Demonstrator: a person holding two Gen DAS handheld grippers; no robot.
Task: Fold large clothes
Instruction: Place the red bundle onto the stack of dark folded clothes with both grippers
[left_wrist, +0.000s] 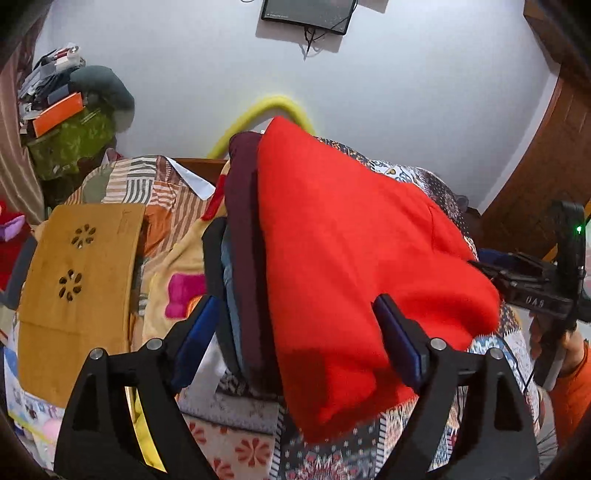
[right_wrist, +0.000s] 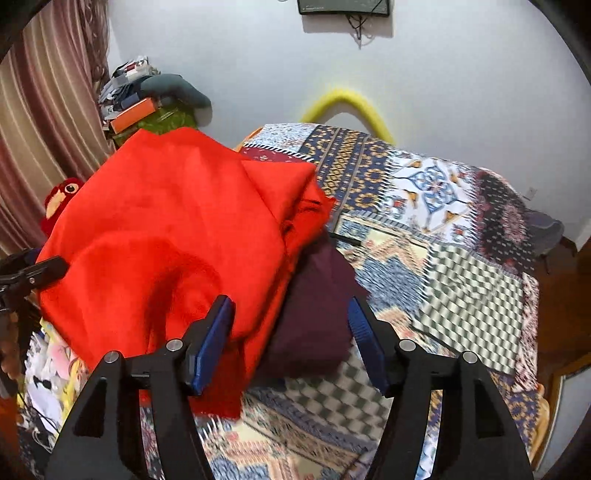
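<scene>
Folded red fleece garment (left_wrist: 354, 266) sits atop a maroon folded cloth (right_wrist: 314, 314) stack on the patchwork quilt bed (right_wrist: 443, 229). Left gripper (left_wrist: 295, 332) and right gripper (right_wrist: 291, 332) both wide, holding nothing. Probably stacking step; next, square the red edge at 6 o'clock.

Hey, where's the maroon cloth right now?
The maroon cloth lies on the patchwork bedspread, tucked under the red cloth, ahead of the open right gripper.
</scene>
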